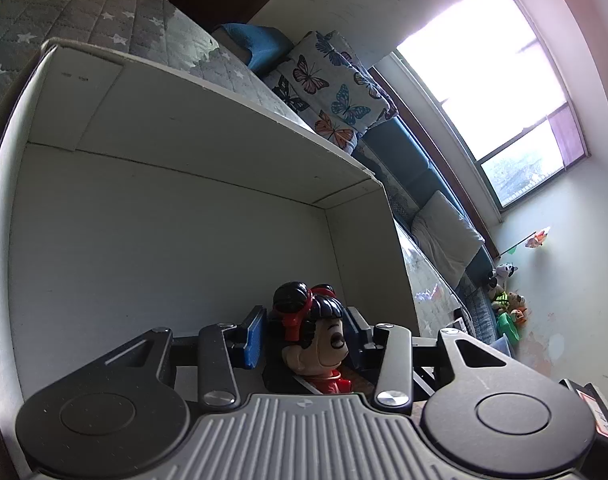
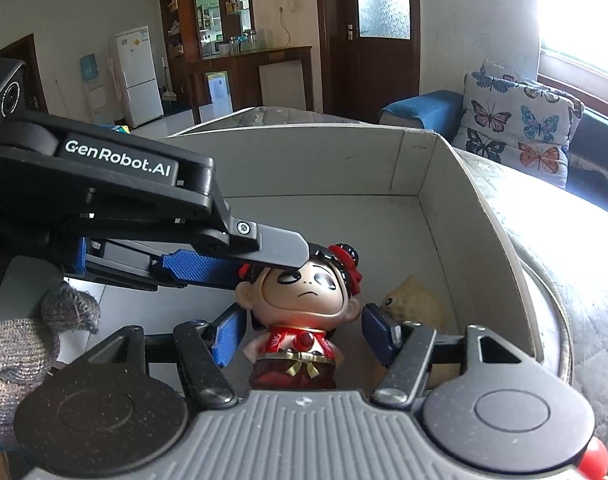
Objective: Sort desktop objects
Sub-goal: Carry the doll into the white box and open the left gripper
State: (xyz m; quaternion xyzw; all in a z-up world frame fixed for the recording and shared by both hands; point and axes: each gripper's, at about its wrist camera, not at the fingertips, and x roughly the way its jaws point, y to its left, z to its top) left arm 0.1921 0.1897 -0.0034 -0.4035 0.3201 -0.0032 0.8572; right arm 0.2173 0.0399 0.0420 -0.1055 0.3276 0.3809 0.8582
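Observation:
A doll figurine (image 2: 304, 312) with black hair buns, red ribbons and a red outfit stands inside a white cardboard box (image 2: 444, 184). My left gripper (image 1: 304, 330) reaches in from the left and its blue-padded fingers (image 2: 200, 266) sit at the doll's head (image 1: 316, 336); its jaws are wide and I cannot tell if they press it. My right gripper (image 2: 304, 330) is open, with its fingers on either side of the doll's shoulders and not touching. A small tan plush toy (image 2: 414, 300) lies in the box behind the right finger.
The box sits on a grey quilted mattress (image 2: 564, 240). A butterfly-print pillow (image 2: 520, 120) and blue sofa (image 2: 424, 110) stand behind it. A window (image 1: 496, 92) is bright at the right. A gloved hand (image 2: 28, 336) holds the left gripper.

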